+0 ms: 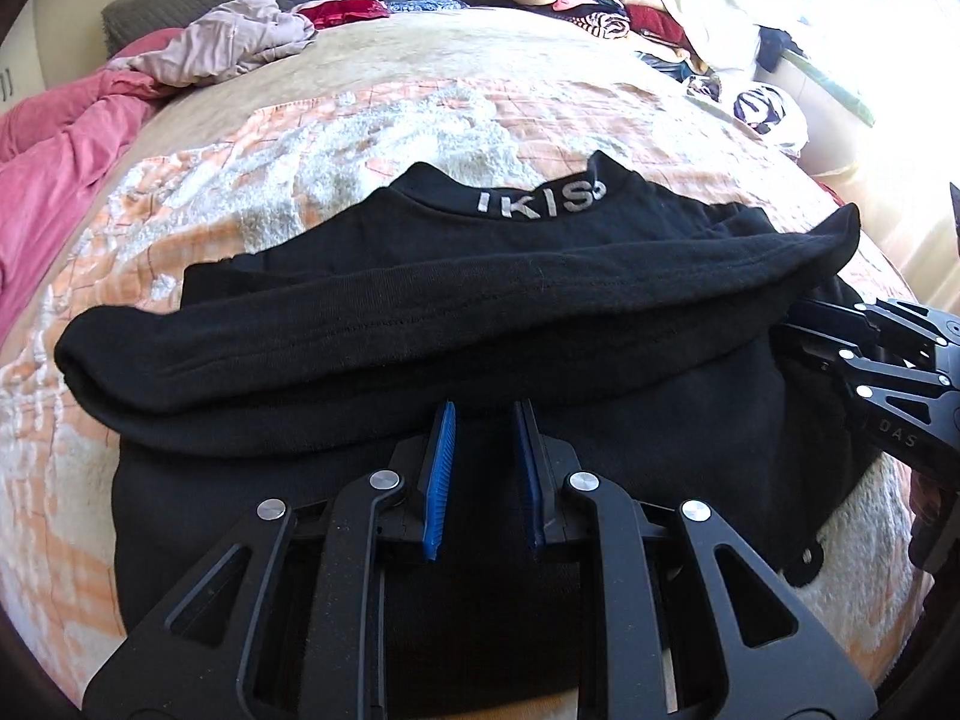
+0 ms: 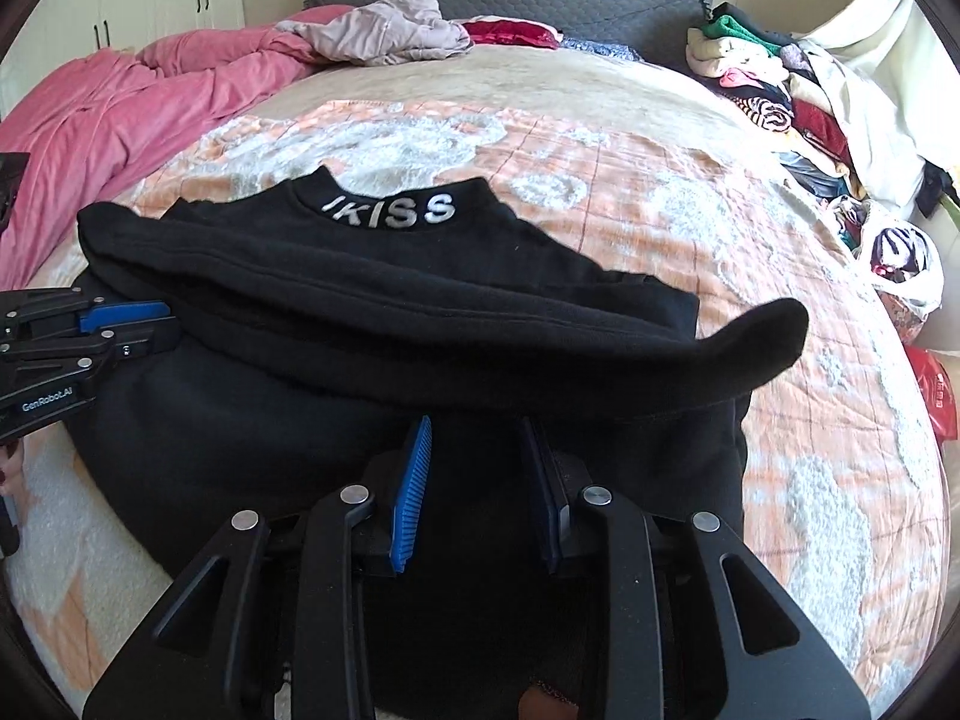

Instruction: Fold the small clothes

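Observation:
A black sweater with white lettering on its collar lies flat on the bed. One sleeve is laid across its body, and the cuff sticks out past the right edge. My left gripper hovers low over the sweater's left part, just short of the sleeve. Its blue pads stand a narrow gap apart with no cloth pinched. My right gripper is over the right part, also narrowly open, and the faces of its pads are bare.
The peach and white bedspread lies under the sweater. A pink blanket and a beige garment lie at the far left. A pile of mixed clothes runs along the right edge. A red bag lies at the right.

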The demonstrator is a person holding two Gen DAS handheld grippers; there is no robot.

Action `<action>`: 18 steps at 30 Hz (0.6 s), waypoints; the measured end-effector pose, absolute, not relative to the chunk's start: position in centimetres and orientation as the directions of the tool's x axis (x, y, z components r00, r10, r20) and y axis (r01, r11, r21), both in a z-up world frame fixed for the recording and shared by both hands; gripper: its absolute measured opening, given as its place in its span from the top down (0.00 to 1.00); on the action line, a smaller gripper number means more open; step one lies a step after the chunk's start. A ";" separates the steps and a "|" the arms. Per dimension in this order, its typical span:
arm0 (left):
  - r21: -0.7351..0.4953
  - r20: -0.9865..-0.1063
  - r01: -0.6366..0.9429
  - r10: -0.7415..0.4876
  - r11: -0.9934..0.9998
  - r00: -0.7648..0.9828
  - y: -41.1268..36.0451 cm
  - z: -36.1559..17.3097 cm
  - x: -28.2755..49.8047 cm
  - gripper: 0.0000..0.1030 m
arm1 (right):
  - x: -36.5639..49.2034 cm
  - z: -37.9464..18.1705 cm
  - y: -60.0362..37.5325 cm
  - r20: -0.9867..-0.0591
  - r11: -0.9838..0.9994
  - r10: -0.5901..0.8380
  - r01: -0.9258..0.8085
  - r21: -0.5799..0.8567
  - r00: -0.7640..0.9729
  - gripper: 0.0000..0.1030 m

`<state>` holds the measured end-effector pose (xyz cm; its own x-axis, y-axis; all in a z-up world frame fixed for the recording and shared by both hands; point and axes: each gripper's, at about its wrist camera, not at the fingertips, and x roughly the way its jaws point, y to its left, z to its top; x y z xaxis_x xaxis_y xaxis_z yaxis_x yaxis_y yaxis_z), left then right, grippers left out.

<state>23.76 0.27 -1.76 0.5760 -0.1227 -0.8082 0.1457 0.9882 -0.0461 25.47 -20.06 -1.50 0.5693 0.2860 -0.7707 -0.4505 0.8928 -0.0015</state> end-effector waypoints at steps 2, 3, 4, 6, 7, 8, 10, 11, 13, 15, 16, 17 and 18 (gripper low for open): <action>-0.040 -0.804 0.141 -0.116 0.989 0.584 0.3 -1.7 24.6 0.86 | 25.8 -1.2 -20.4 -0.756 0.898 0.276 -0.439 -0.017 0.594 0.69; -0.038 -0.802 0.136 -0.111 0.990 0.587 0.4 -1.7 25.1 0.86 | 26.1 -1.1 -20.6 -0.748 0.904 0.263 -0.427 -0.030 0.609 0.69; -0.038 -0.800 0.131 -0.108 0.991 0.590 0.4 -1.6 25.5 0.86 | 26.4 -1.0 -20.8 -0.743 0.910 0.249 -0.413 -0.041 0.622 0.69; -0.035 -0.795 0.113 -0.096 0.993 0.599 0.6 -1.4 26.5 0.86 | 27.2 -0.8 -21.3 -0.730 0.923 0.237 -0.384 -0.037 0.641 0.69; -0.033 -0.790 0.101 -0.088 0.994 0.607 0.8 -1.2 27.1 0.86 | 27.6 -0.7 -21.8 -0.725 0.930 0.238 -0.367 -0.022 0.646 0.69; -0.033 -0.782 0.087 -0.080 0.996 0.619 1.1 -0.8 27.5 0.86 | 27.9 -0.6 -22.2 -0.721 0.936 0.238 -0.353 -0.010 0.651 0.69; -0.054 -0.760 0.045 -0.070 0.998 0.647 2.1 0.2 28.4 0.86 | 28.4 -0.4 -23.1 -0.714 0.946 0.235 -0.324 0.012 0.660 0.69; -0.065 -0.751 0.027 -0.067 0.998 0.657 2.6 0.6 28.6 0.86 | 28.5 -0.3 -23.6 -0.709 0.951 0.229 -0.309 0.016 0.667 0.69; -0.086 -0.735 -0.006 -0.059 0.996 0.675 3.8 1.5 28.8 0.86 | 28.6 -0.2 -24.4 -0.707 0.956 0.218 -0.292 0.017 0.673 0.69; -0.106 -0.723 -0.027 -0.058 0.994 0.688 5.0 2.3 28.4 0.86 | 28.8 0.1 -25.0 -0.702 0.961 0.209 -0.275 0.019 0.681 0.69; -0.114 -0.715 -0.039 -0.055 0.993 0.696 5.7 2.6 28.2 0.86 | 28.9 0.2 -25.4 -0.700 0.963 0.206 -0.269 0.021 0.683 0.68; -0.122 -0.710 -0.057 -0.047 0.991 0.703 6.7 2.9 27.8 0.86 | 28.9 0.4 -25.7 -0.698 0.965 0.201 -0.260 0.022 0.687 0.67; -0.130 -0.707 -0.071 -0.042 0.989 0.706 7.6 3.0 27.6 0.86 | 29.0 0.5 -26.1 -0.697 0.967 0.197 -0.253 0.023 0.690 0.67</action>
